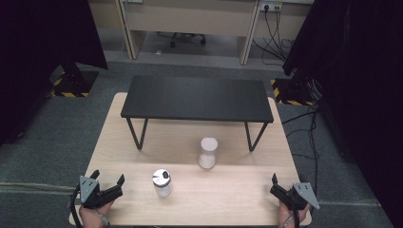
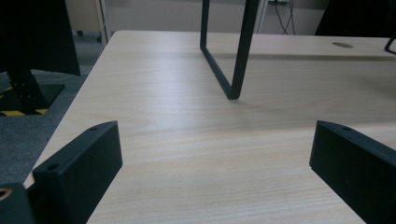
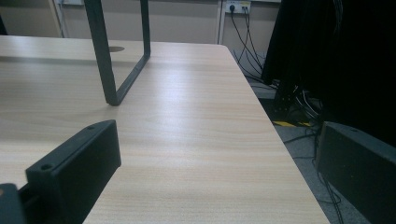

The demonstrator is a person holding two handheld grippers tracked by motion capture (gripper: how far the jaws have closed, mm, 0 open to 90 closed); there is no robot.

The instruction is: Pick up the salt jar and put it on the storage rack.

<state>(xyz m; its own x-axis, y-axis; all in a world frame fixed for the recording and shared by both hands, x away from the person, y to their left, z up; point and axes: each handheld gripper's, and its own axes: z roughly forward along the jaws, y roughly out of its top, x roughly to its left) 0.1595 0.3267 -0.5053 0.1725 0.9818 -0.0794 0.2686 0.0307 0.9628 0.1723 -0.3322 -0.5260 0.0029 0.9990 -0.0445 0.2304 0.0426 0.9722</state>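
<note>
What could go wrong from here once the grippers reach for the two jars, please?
The shaker jar and the white-capped jar are tall and narrow, so a sideways nudge could tip either. The left gripper and right gripper start wide apart. The black shelf leg near the far jar might snag a jaw.

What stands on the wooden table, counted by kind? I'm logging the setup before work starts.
Jars with white contents: 2, the silver-lidded jar and the white-lidded jar
Black shelf stands: 1, the black shelf
Grippers, both open and empty: 2, left gripper, right gripper
Total: 5
</note>
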